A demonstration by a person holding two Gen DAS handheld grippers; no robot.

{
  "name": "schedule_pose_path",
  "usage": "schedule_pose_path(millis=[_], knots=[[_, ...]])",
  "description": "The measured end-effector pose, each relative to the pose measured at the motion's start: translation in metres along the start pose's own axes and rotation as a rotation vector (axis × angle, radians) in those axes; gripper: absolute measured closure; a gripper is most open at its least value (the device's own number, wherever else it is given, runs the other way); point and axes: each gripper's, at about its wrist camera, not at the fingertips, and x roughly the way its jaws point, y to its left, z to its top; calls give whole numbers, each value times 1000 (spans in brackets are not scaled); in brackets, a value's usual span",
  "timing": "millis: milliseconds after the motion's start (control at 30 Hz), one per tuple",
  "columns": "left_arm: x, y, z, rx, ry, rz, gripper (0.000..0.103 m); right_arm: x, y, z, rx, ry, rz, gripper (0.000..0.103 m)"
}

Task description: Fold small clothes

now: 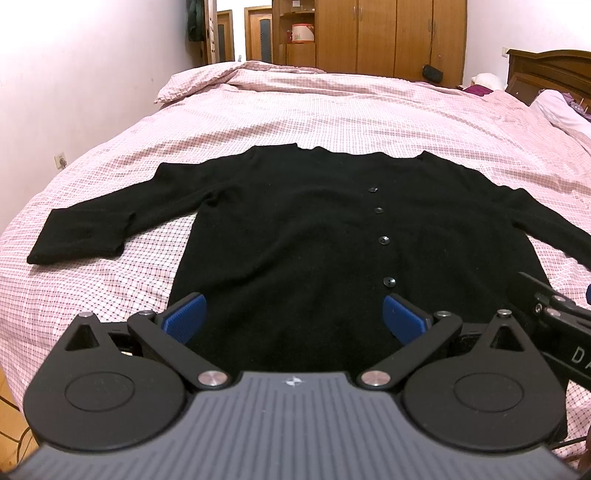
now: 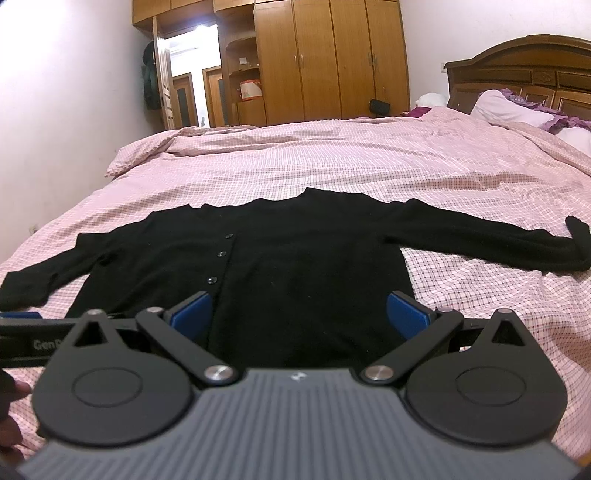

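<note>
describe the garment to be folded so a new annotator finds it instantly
Start at the big bed with the pink checked cover that fills the room in front of the wooden wardrobe. Spread flat on its near half lies the black cardigan, both sleeves stretched sideways. It is the only dark item on the cover, and a row of small black buttons runs down its front.

A bedroom in a home. A wide bed with a pink checked cover fills the room, with a carved wooden headboard and pillows at one end. Tall wooden wardrobes line the far wall beside an open doorway.
</note>
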Motion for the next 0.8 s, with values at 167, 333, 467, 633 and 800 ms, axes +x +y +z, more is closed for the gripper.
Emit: schedule_pose_path(millis=[167, 333, 467, 633, 800], knots=[[0, 1, -1, -3, -2, 1, 0, 0, 0, 0, -1, -1, 0, 0], [0, 1, -1, -3, -1, 1, 0, 0, 0, 0, 0, 0, 0, 0], [0, 1, -1, -4, -1, 1, 0, 0, 0, 0, -2, 1, 0, 0], [0, 1, -1, -3, 0, 0, 0, 0, 0, 0, 0, 1, 0, 0], [1, 2, -2, -6, 2, 1, 0, 0, 0, 0, 0, 1, 0, 0]])
